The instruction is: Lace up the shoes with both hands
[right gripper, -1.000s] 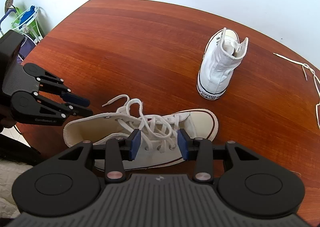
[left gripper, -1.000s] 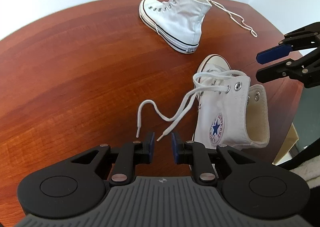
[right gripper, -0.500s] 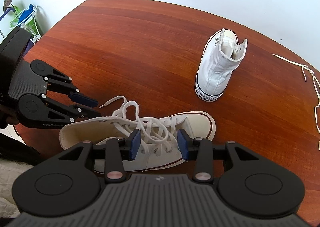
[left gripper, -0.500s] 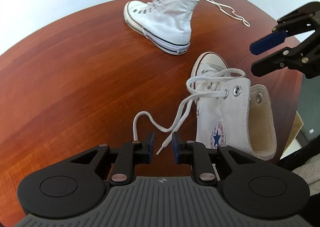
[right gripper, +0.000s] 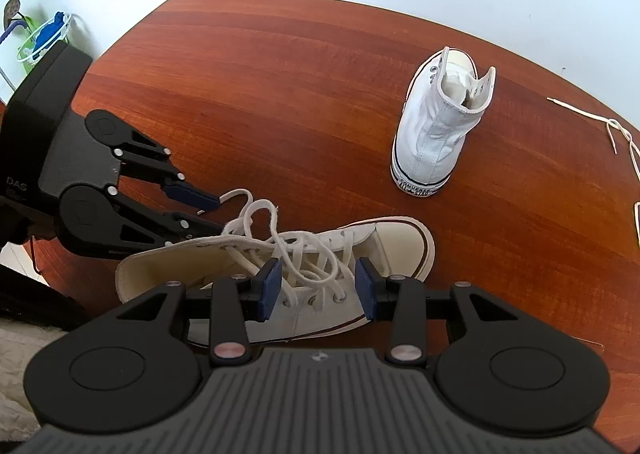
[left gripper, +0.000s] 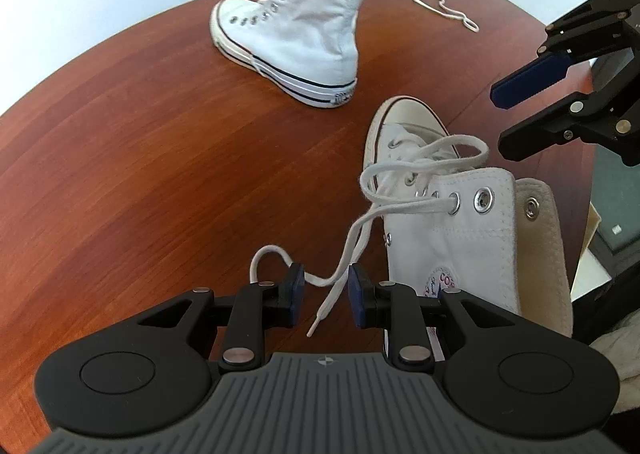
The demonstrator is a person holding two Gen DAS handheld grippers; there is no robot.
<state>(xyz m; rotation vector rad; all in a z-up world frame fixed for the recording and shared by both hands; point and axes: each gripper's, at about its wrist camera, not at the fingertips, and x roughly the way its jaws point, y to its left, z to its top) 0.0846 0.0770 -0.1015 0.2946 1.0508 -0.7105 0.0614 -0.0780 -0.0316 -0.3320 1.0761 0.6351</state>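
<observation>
Left wrist view: left gripper [left gripper: 323, 290] parted, nothing pinched; jaws just widened from a narrower gap.
Lace end [left gripper: 325, 306]: hanging loose between the pads, tip nearest the tool, clear of both.
Meaning: end framed, not yet secured; top eyelet [left gripper: 483, 199] ahead and right, empty.
Near shoe [left gripper: 460, 238]: just right of the tool.
Right wrist view: right gripper [right gripper: 316, 286] wide apart, empty, hovering over the lacing.
Containers: far shoe [right gripper: 436, 134] ahead and right, no lace inside; loose lace [right gripper: 616, 134] at far right on table [right gripper: 280, 94].
</observation>
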